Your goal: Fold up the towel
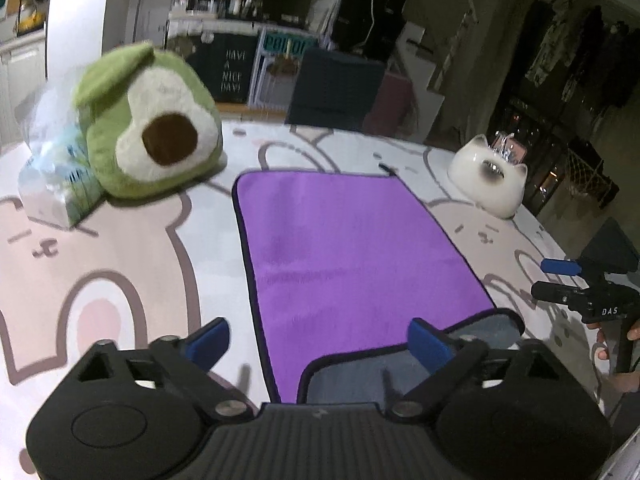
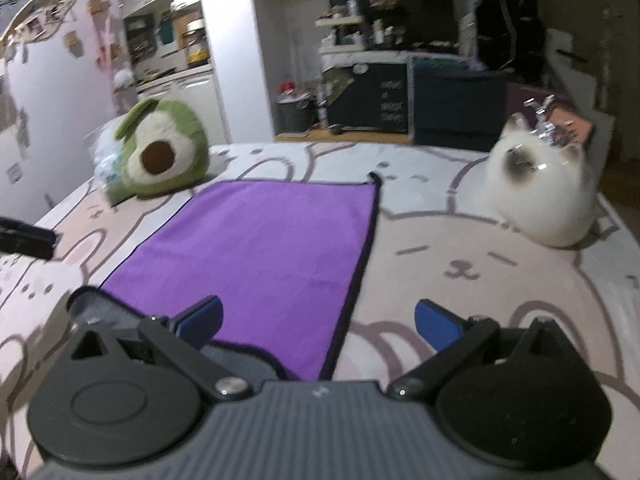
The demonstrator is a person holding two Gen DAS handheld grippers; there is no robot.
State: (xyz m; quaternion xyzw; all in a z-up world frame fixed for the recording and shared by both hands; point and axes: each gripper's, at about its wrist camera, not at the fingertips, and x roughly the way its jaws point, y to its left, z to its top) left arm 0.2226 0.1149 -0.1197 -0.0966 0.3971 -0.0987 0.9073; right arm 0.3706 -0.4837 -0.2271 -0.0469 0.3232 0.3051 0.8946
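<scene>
A purple towel [image 1: 344, 248] with a dark hem lies flat on the bunny-print table; it also shows in the right wrist view [image 2: 264, 256]. Its near corner is turned over, showing the grey underside [image 1: 400, 364], also seen in the right wrist view [image 2: 236, 356]. My left gripper [image 1: 320, 338] is open over the towel's near edge, with its right finger above the turned grey corner. My right gripper [image 2: 318, 322] is open over the towel's near right corner, holding nothing. The right gripper also shows at the right edge of the left wrist view [image 1: 560, 280].
A green avocado plush [image 1: 148, 124] and a plastic-wrapped pack [image 1: 56, 176] sit at the back left. A white cat-shaped ceramic holder [image 1: 488, 174] stands at the back right, also in the right wrist view [image 2: 540, 192]. Shelves and furniture stand beyond the table.
</scene>
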